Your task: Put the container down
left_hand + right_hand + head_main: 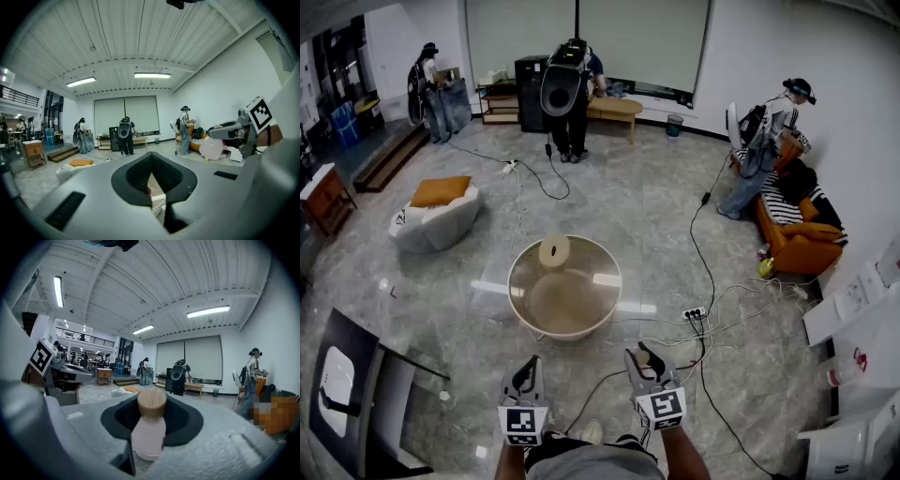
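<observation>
Right gripper view is showing the right gripper (153, 398) grasping the pink, wooden-lidded container (149, 434) upright, in the air, short of the round bench (565, 335); the left gripper (151, 158) is hanging clenched, empty.

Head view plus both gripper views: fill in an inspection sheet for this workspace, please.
Surface: round glass table, marble floor.
Job's things: pink container, wooden lid, in the right gripper.
Clutter: round beige item on table.
Grippers: right gripper jaws shut on pink container; left gripper jaws together, empty.
Cables: power strip and cables on floor, right of table.
Surroundings: three people, orange sofa, beanbag.
</observation>
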### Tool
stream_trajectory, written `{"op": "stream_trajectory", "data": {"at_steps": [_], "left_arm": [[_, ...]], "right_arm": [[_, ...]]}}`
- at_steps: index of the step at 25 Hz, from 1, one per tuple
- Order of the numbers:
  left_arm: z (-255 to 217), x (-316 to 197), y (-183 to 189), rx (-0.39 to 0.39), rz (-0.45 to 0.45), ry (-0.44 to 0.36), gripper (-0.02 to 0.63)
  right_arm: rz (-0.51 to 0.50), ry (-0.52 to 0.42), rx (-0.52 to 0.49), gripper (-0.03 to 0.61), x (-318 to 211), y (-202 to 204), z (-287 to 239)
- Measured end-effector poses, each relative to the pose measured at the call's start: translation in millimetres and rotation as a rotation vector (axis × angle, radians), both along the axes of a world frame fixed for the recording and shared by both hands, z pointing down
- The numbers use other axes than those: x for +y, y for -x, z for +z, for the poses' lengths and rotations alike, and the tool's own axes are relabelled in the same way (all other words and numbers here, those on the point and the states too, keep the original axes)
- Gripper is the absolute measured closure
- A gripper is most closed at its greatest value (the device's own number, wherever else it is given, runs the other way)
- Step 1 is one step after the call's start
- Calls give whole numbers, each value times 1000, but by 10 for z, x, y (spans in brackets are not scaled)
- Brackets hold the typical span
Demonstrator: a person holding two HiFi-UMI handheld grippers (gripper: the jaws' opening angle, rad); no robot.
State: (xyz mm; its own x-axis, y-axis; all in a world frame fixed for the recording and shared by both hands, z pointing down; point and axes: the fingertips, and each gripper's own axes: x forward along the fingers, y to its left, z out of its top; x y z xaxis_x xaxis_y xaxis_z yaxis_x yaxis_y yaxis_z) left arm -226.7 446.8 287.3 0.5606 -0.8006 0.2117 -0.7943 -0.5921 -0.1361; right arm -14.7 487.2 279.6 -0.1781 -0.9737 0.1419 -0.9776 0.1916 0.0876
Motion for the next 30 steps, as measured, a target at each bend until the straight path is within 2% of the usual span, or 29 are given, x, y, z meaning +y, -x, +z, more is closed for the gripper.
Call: {"op": "stream_trajectory", "data": {"at_steps": [10, 18, 23, 30], "left_arm": [[77, -23, -229, 7, 31, 19, 600], [86, -292, -541, 12, 94, 11, 600], [129, -698, -751, 10, 113, 15, 600], [214, -1552, -937, 7, 126, 38, 600]], "right_arm": [[5, -7, 1, 456, 4, -147, -13], [39, -14, -1, 456, -164, -292, -36], [45, -14, -1, 457, -530, -435, -7], [39, -6, -11, 457, -1400, -564, 19]]}}
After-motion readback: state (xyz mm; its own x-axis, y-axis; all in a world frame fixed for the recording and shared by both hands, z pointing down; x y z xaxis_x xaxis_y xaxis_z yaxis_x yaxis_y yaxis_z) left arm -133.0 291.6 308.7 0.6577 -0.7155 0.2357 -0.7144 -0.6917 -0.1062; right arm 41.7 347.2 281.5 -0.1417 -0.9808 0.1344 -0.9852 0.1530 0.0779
